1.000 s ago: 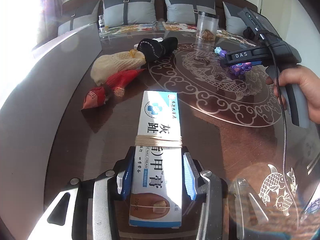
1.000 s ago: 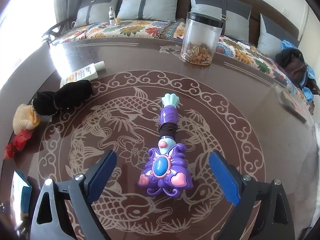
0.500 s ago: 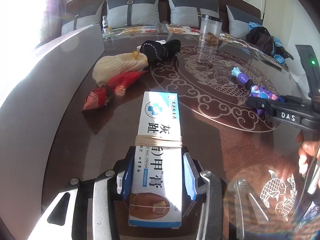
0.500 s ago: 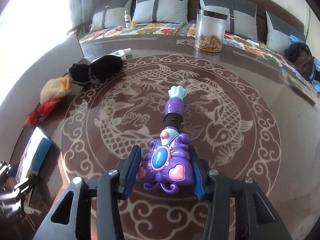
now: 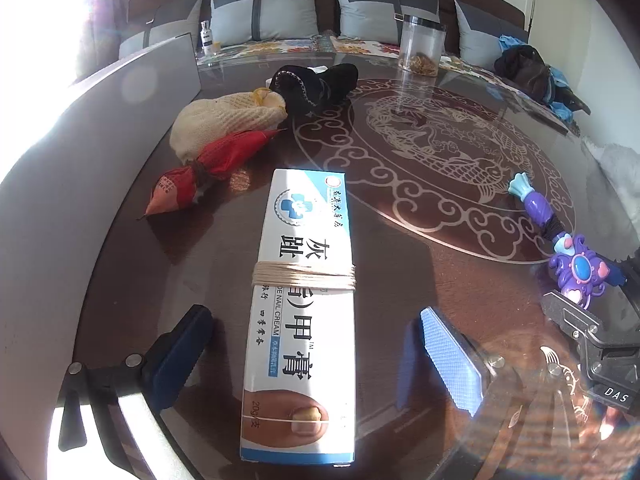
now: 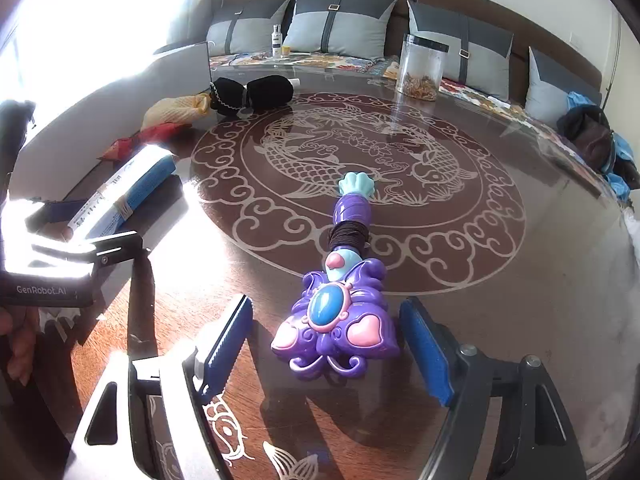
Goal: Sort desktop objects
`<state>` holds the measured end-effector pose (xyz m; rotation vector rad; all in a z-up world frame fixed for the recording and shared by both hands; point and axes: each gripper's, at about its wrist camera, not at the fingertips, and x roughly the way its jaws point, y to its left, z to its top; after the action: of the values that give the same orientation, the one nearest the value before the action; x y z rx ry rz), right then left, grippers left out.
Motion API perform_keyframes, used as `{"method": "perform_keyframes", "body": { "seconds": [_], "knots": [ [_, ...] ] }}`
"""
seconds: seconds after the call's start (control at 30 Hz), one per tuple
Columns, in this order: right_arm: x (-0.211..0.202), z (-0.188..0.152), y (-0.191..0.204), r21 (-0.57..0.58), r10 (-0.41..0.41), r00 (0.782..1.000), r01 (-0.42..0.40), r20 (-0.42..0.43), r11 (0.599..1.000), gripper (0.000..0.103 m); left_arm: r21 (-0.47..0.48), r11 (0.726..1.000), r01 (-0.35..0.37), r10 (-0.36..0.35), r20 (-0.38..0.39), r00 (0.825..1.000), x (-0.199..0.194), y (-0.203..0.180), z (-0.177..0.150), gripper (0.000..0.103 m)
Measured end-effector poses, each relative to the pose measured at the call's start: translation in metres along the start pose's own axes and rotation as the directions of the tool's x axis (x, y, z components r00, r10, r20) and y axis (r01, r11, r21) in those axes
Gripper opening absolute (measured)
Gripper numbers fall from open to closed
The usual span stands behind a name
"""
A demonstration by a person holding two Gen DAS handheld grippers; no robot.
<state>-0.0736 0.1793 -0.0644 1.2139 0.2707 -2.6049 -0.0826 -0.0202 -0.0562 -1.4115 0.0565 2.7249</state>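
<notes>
Purple plastic toy wand [image 6: 338,312] lies between the right gripper's [image 6: 326,346] just-opened jaws, the nail-cream box [image 5: 300,304] between the left gripper's [image 5: 320,350], so withdrawing carelessly could drag either askew.

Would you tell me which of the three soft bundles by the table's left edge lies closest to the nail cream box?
The red bundle; the cream knitted one and the black one lie farther behind it, away from the nail cream box.
</notes>
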Motion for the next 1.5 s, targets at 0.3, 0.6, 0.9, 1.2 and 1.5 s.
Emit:
{"method": "perform_keyframes", "body": {
  "seconds": [0.3,0.6,0.9,1.2,1.5],
  "knots": [
    [0.005,0.002,-0.011,0.051,0.011,1.0,-0.01,-0.02,0.999,0.084,0.0,1.0,0.0,0.0,0.001,1.0,0.0,0.0,0.0,0.103],
    [0.005,0.002,-0.011,0.051,0.011,1.0,-0.01,-0.019,0.999,0.085,-0.001,1.0,0.0,0.0,0.0,1.0,0.0,0.0,0.0,0.103],
    [0.005,0.002,-0.011,0.05,0.011,1.0,-0.01,-0.019,0.999,0.085,-0.001,1.0,0.0,0.0,0.001,1.0,0.0,0.0,0.0,0.103],
    [0.005,0.002,-0.011,0.05,0.01,1.0,-0.009,-0.019,0.999,0.086,-0.001,1.0,0.001,-0.001,0.0,1.0,0.0,0.001,0.0,0.103],
    [0.009,0.007,-0.017,0.031,0.068,0.995,-0.066,-0.075,0.997,0.092,0.061,0.997,0.037,-0.033,-0.072,0.997,0.0,0.002,0.006,0.103]
  ]
}}
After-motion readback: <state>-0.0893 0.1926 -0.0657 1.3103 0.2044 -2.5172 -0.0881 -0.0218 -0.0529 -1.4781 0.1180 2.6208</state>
